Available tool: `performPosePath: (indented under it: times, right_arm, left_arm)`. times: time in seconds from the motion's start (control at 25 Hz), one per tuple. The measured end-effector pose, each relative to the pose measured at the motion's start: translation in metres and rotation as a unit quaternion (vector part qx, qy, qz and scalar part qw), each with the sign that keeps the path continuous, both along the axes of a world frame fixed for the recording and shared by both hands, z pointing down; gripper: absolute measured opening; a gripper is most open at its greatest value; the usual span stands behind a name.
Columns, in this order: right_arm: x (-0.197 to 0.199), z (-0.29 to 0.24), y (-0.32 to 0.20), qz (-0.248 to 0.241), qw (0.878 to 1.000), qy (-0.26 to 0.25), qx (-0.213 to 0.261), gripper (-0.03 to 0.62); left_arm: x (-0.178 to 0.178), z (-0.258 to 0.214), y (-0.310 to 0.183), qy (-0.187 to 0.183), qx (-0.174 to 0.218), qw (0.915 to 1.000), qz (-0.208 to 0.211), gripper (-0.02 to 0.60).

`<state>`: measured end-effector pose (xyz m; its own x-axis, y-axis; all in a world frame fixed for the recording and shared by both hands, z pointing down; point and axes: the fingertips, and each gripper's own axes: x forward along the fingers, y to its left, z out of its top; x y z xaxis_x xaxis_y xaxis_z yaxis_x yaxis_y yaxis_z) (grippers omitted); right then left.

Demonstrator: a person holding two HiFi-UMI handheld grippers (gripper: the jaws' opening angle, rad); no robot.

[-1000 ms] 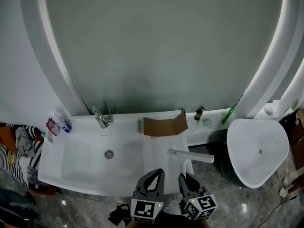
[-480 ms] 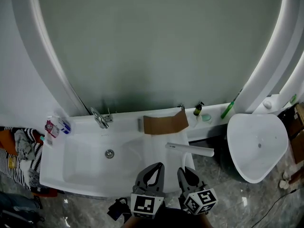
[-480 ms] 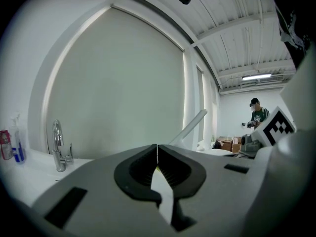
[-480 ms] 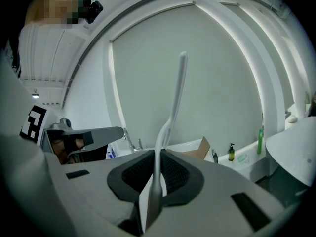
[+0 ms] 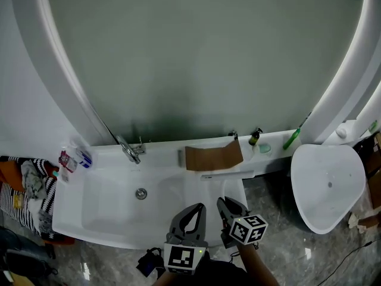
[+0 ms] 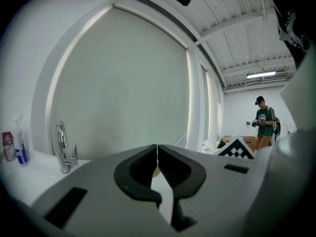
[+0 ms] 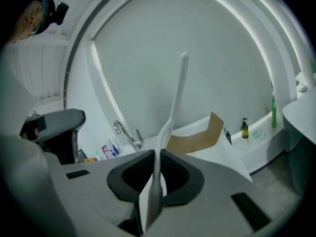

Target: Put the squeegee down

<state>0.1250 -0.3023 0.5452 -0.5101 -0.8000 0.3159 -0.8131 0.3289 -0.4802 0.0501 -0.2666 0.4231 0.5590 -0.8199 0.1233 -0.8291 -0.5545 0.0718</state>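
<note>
The squeegee [image 5: 229,174] has swung farther over the washbasin [image 5: 107,201], clamped in the right gripper [image 5: 229,206] (left gripper [image 5: 195,210] closed, empty); probably next: lower, release.

Two grey tools in shot. The left tool [image 5: 193,210] and the right tool [image 5: 221,201] both have curved, looping jaws lined with black pads [image 6: 177,169]. Dark rectangular slots are cut into the bodies. Each carries a marker cube [image 5: 181,258] with black-and-white squares.

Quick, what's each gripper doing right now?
Left gripper: shut, nothing in it.
Right gripper: shut on the squeegee.
</note>
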Motion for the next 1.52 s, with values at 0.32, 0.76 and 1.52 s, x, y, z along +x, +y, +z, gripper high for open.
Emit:
performPosePath:
  times: [0.32,0.76,1.52]
  right_arm:
    - [0.009,0.062,-0.032,0.002,0.997,0.010,-0.071,0.052]
    - [0.017,0.107,-0.047,0.025,0.991,-0.005,-0.130,0.054]
    - [0.031,0.133,-0.055,0.039,0.982,-0.002,-0.187,0.063]
  left_arm:
    - [-0.004,0.010,-0.014,0.005,-0.010,0.9998,-0.016,0.009]
    - [-0.002,0.013,-0.021,0.002,-0.012,0.9999,-0.006,0.009]
    - [-0.004,0.017,-0.023,-0.009,-0.022,0.9997,-0.005,0.009]
